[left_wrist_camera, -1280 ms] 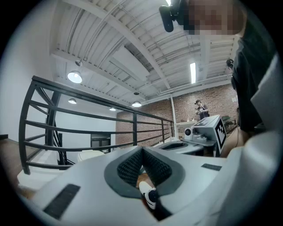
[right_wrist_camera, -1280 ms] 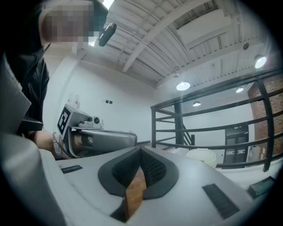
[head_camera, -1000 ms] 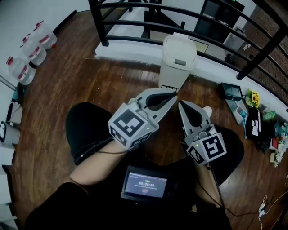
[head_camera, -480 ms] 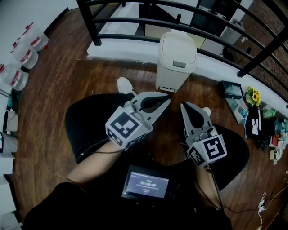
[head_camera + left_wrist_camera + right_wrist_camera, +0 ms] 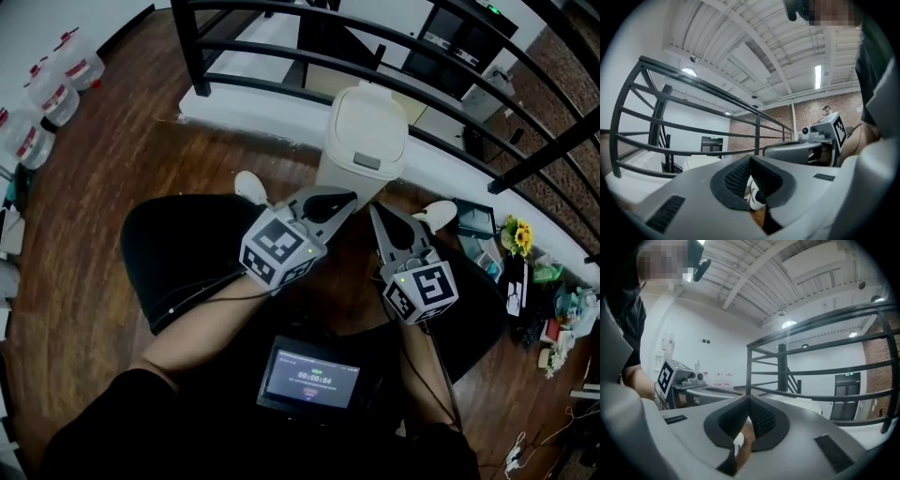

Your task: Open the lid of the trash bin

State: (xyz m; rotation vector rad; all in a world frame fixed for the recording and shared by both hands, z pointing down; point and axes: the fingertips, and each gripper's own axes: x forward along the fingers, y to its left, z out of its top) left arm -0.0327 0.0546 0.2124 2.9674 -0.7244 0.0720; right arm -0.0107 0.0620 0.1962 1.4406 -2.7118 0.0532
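A cream trash bin [image 5: 364, 141] stands on the wood floor against the white ledge, its lid down and a grey latch [image 5: 367, 161] on the front. My left gripper [image 5: 350, 198] is shut on nothing, its tip just below the bin's front. Beside it, my right gripper [image 5: 374, 207] is also shut and empty, pointing at the bin's base. In the left gripper view the jaws meet at the left gripper [image 5: 750, 157], with the right gripper's marker cube [image 5: 833, 127] to the right. In the right gripper view the right gripper [image 5: 750, 398] shows its jaws pressed together.
A black metal railing [image 5: 281, 52] on a white ledge [image 5: 248, 111] runs behind the bin. Water bottles [image 5: 52, 89] stand at far left. Small clutter with a sunflower [image 5: 517, 237] lies at right. The person's white shoes [image 5: 249, 185] flank the bin, and a screen [image 5: 310, 380] hangs at the waist.
The person has moved closer to the bin, and both shut grippers have come up nearer its front. The bin's lid has stayed down.
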